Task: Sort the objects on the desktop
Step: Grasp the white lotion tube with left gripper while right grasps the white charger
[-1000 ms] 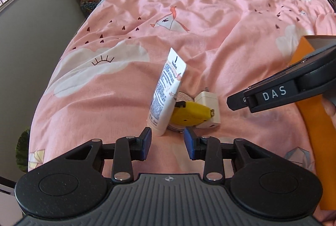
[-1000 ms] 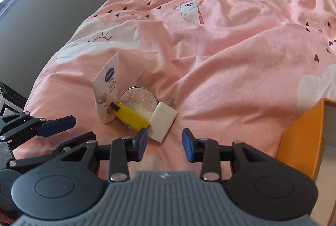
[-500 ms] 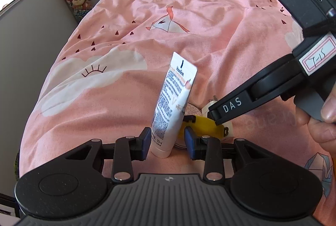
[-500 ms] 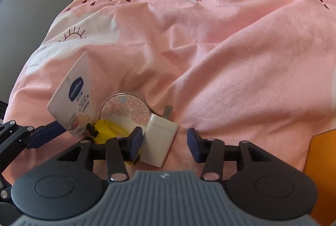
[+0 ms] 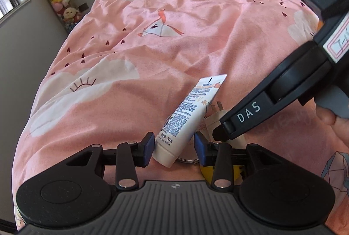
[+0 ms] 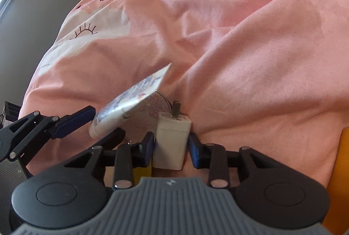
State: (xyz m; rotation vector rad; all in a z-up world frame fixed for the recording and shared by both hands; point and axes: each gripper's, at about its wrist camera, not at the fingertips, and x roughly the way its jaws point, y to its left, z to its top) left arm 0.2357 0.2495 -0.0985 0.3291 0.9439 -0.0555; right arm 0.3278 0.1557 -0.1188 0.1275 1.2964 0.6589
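Pink bedspread (image 5: 152, 56), stuffed toys (image 5: 59, 3) beside it.

I read "DAS" in white capitals on the black finger arm of the right gripper (image 5: 247, 114), seen from the left wrist; on the same unit a white label with a pink border (image 5: 339, 44) bears handwritten marks I cannot make out with certainty; the white tube (image 5: 187, 112) carries "50ml" near its lower end, above it blocks of fine blue print too small for me to read, and a small blue brand word near its crimped top which I cannot resolve; the pink duvet (image 5: 152, 73) shows "PaperCrane" printed upside down near its far end; from the right wrist I find the tube's print blurred and nothing legible
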